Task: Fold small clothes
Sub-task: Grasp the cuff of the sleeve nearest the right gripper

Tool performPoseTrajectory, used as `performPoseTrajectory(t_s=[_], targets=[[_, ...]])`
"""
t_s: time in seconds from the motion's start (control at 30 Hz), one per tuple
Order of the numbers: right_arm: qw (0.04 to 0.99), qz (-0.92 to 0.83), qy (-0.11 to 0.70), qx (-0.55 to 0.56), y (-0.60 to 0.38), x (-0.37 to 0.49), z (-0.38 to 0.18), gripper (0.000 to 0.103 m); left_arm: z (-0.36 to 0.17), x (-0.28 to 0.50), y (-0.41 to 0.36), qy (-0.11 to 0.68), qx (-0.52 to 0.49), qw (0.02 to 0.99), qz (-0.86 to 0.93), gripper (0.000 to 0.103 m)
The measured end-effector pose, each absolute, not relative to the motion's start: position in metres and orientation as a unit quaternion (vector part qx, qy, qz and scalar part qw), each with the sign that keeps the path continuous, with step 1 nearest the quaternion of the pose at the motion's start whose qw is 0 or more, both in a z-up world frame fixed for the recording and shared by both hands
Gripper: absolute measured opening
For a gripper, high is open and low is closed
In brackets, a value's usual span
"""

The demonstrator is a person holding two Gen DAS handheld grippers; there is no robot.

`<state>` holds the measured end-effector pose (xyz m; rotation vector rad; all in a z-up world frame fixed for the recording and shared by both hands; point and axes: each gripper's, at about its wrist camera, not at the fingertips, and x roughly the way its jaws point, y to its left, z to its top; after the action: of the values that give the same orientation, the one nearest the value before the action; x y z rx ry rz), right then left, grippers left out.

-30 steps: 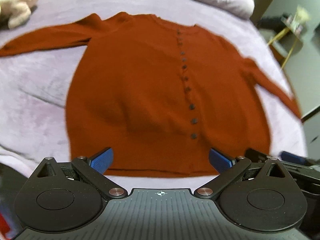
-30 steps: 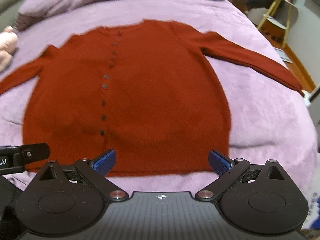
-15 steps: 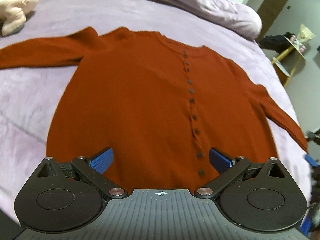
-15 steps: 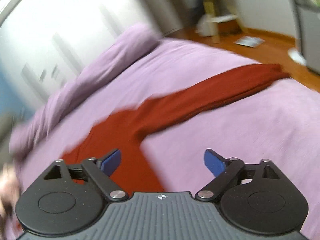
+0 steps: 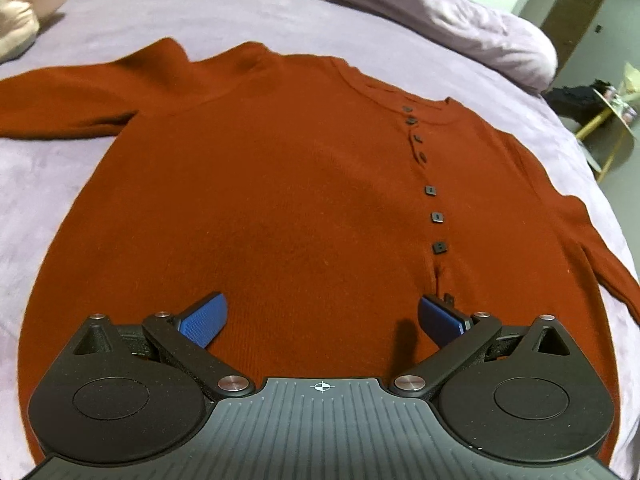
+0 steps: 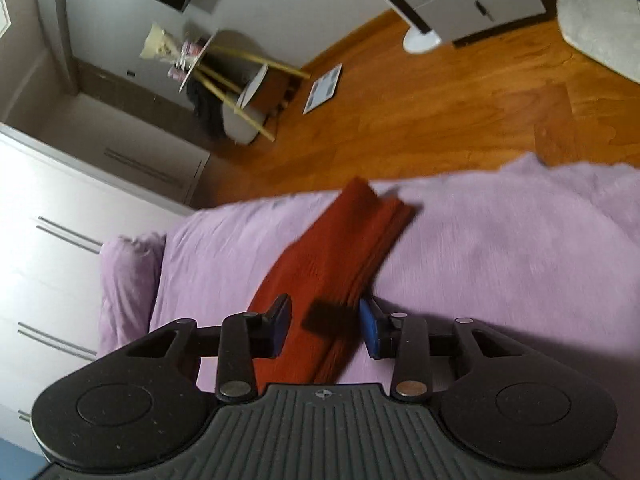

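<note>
A rust-red buttoned cardigan point(image 5: 280, 184) lies flat on the lilac bed cover point(image 5: 60, 176), sleeves spread to both sides. My left gripper point(image 5: 322, 320) is open and empty, low over the cardigan's lower body. My right gripper point(image 6: 325, 326) is partly closed around the cardigan's right sleeve point(image 6: 340, 248), which runs between its fingers toward the cuff near the bed edge. The pads stand on either side of the sleeve with a gap; I cannot see them pinching it.
A pink soft toy point(image 5: 24, 4) lies at the far left of the bed. A bunched lilac duvet point(image 5: 440, 20) lies along the head of the bed. Beyond the bed edge are wooden floor point(image 6: 440, 112), a small side table point(image 6: 224, 76) and white wardrobes point(image 6: 60, 208).
My left gripper has moved forward over the cardigan's body. My right gripper has swung off to the right sleeve and its fingers have narrowed around it.
</note>
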<state>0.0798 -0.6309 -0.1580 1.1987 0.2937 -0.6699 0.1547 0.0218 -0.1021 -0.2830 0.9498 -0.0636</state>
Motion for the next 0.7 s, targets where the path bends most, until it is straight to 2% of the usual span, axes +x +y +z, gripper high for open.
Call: performPoseTrajectory(t_s=[0.03,0.1,0.17,0.23,0.3,0.4,0.5,0.63,0.7], targets=[[0.764,-0.311,0.135,0.550,-0.631,0.083,-0.157,0.030,-0.104,0.155,0.022,0.457,-0.131,0.879,-0.037,0.103],[0.770,-0.321,0.141,0.533,-0.632,0.092,-0.160,0.015,-0.106,0.157,0.023,0.460,-0.123,0.878,-0.047,0.103],[0.781,-0.330,0.167,0.502,-0.633,0.101,-0.155,0.009,-0.107,0.158,0.022,0.463,-0.109,0.878,-0.057,0.103],[0.802,-0.346,0.196,0.446,-0.630,0.108,-0.134,0.007,-0.107,0.158,0.018,0.467,-0.086,0.877,-0.069,0.103],[0.836,-0.344,0.192,0.382,-0.608,0.120,-0.106,0.007,-0.104,0.158,0.016,0.472,-0.076,0.876,-0.072,0.103],[0.902,-0.239,0.167,0.318,-0.553,0.139,-0.062,0.006,-0.091,0.159,0.026,0.462,-0.155,0.870,-0.082,0.103],[0.953,-0.083,0.152,0.248,-0.469,0.150,-0.027,0.005,-0.077,0.165,0.030,0.440,-0.236,0.859,-0.114,0.103],[0.958,0.102,0.183,0.194,-0.363,0.156,-0.029,0.007,-0.065,0.182,0.014,0.428,-0.252,0.855,-0.151,0.103],[0.942,0.151,0.228,0.192,-0.327,0.160,-0.053,0.028,-0.067,0.193,0.009,0.434,-0.256,0.848,-0.166,0.099]])
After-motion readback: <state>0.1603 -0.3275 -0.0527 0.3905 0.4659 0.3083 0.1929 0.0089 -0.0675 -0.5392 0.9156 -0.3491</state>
